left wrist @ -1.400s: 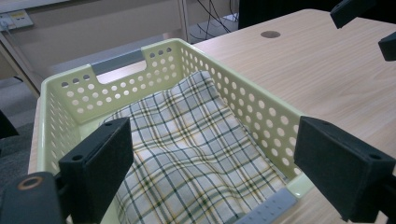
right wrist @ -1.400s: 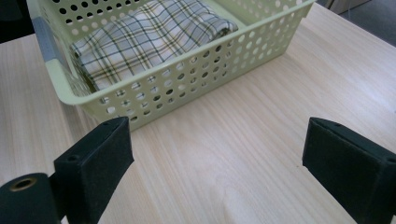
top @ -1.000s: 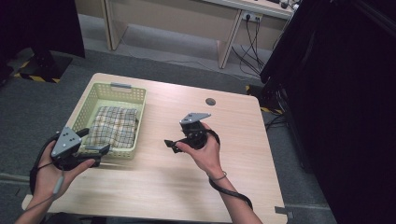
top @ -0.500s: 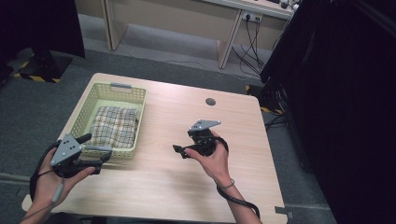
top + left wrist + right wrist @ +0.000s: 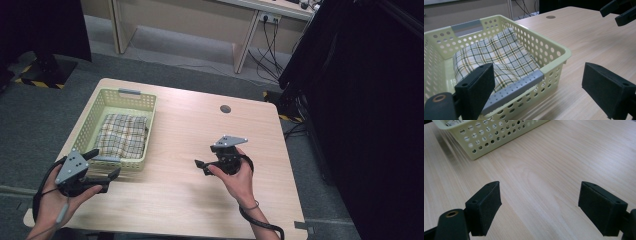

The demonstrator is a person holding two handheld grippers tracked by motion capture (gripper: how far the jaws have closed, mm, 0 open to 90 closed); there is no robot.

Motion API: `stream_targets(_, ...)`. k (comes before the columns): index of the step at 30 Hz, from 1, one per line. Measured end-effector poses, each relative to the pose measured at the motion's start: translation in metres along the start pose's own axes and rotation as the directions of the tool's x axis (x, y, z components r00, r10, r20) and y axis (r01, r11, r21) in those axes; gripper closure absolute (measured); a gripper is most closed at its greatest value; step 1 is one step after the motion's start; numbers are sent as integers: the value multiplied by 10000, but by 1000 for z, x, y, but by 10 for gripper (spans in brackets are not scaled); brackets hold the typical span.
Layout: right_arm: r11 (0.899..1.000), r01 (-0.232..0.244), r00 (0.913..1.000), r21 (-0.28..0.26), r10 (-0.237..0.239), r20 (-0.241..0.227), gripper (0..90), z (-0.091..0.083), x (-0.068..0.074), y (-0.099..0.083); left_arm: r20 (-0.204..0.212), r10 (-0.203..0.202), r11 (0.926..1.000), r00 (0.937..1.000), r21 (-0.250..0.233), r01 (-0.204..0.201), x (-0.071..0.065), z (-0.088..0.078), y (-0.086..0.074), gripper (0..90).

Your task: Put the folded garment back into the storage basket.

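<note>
Left claw [image 5: 536,92] gaping, basket [image 5: 554,53] just beyond

1. The table [image 5: 190,125] was evenly and softly lit from above, and its pale wood was rendered bright with no harsh glare.
2. To the right of the table, the surroundings were lost in near-black darkness.
3. A faint, diffuse shadow was cast on the wood beside the basket [image 5: 499,135] in the right gripper view.
4. The high view was rendered soft and grainy.
5. In both gripper views the near jaws were slightly blurred, and the table's far edge was softened.
</note>
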State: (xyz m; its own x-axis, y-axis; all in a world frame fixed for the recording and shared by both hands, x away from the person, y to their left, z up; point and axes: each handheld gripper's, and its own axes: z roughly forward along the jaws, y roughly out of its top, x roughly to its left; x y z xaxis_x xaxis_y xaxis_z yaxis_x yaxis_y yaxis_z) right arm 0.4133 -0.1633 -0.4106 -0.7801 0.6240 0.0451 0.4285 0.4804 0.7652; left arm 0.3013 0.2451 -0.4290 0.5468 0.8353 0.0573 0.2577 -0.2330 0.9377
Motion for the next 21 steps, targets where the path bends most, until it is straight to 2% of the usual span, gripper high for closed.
stream_targets(6, 10000, 20, 10000, 14, -20, 88, 189, -5, 0, -6, 59, 63, 10000, 10000, -20, -63, -2, -1, -4, 107)
stream_targets(14, 9998, -201, 9996, 39, 200, 219, 163, -13, -3, -20, 61, 53, 10000, 10000, 54, -53, -4, 0, -9, 104)
stream_targets(21, 9992, -366, 9986, -180, 373, 377, 148, -22, -8, -26, 48, 80, 10000, 10000, 9, -80, -5, -1, -8, 104)
